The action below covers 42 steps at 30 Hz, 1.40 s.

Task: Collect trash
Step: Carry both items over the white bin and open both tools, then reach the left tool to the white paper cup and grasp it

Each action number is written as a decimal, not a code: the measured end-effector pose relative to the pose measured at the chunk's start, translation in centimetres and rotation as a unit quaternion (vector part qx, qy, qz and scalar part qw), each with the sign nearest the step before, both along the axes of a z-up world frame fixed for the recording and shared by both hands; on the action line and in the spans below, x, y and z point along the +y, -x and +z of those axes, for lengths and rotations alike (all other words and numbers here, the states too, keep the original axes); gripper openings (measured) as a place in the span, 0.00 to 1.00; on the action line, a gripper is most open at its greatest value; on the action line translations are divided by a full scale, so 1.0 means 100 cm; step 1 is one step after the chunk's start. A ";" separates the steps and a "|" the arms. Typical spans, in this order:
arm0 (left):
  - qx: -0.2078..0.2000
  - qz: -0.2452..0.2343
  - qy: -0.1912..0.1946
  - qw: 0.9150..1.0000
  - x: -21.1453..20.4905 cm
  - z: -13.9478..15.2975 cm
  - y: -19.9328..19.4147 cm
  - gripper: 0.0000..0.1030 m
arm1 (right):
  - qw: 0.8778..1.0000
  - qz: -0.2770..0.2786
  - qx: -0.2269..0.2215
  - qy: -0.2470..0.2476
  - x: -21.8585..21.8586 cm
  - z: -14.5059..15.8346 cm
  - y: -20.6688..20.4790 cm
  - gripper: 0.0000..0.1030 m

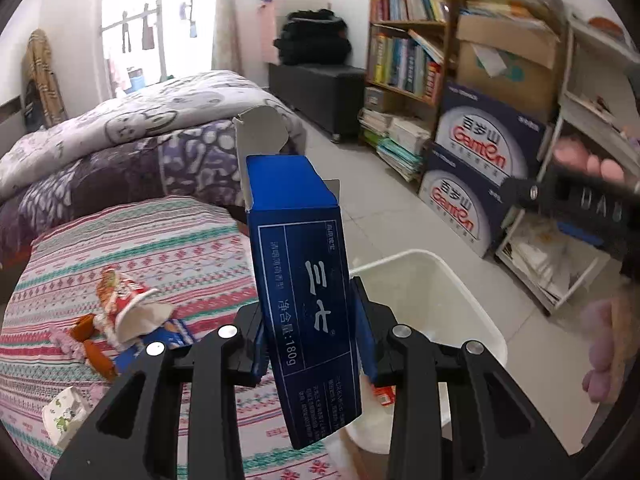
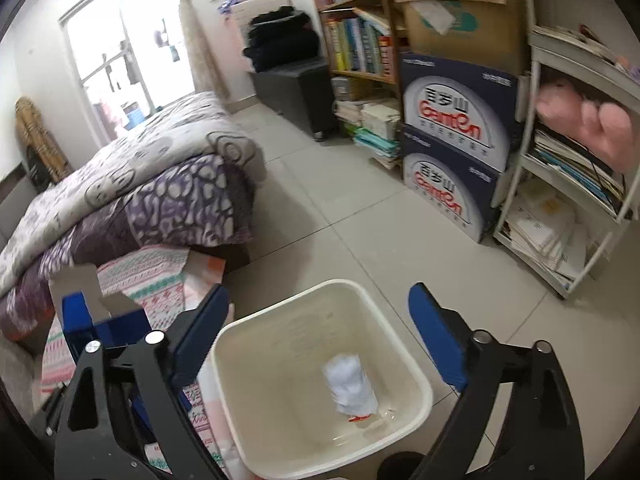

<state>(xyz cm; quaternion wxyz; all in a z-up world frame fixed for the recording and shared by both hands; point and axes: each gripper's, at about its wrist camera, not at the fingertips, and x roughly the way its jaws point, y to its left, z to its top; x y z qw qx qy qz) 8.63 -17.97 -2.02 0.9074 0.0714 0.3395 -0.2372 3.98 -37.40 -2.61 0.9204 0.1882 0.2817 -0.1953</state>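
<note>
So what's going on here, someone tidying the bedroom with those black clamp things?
Yes. A person is collecting trash with a hand-held gripper in each hand. The left gripper is clamped on an opened blue carton, held beside the white bin. The right gripper hangs open and empty above that bin, where a crumpled white wrapper already lies. More litter, a crushed red cup and a small paper cup, waits on the striped bedspread.
</note>
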 end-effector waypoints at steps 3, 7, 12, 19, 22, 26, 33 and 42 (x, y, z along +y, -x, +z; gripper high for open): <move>0.014 -0.017 0.006 1.000 -0.009 -0.003 0.001 0.34 | 1.000 -0.013 -0.003 -0.006 -0.008 0.002 0.002 0.89; 0.035 -0.038 0.022 0.998 -0.017 -0.006 0.001 0.35 | 1.000 -0.025 -0.010 -0.007 -0.015 0.005 0.005 0.91; 0.071 -0.072 0.053 0.993 -0.024 -0.010 -0.003 0.41 | 0.999 -0.034 -0.016 -0.017 -0.021 0.006 0.010 0.92; 0.074 -0.055 0.056 0.994 -0.014 -0.007 -0.002 0.70 | 0.999 -0.027 -0.023 -0.012 -0.014 0.010 0.010 0.93; 0.055 -0.024 0.039 0.997 -0.002 -0.004 -0.003 0.73 | 1.000 -0.017 -0.026 -0.001 -0.004 0.012 0.008 0.93; 0.031 0.012 0.018 0.999 0.016 0.000 -0.004 0.77 | 1.000 0.004 -0.020 0.017 0.014 0.011 0.003 0.93; 0.011 0.048 -0.010 0.999 0.045 0.000 -0.008 0.78 | 0.999 0.041 -0.003 0.029 0.045 0.006 -0.009 0.93; -0.001 0.082 -0.048 0.996 0.081 -0.009 -0.008 0.78 | 0.995 0.088 0.014 0.047 0.090 0.000 -0.023 0.93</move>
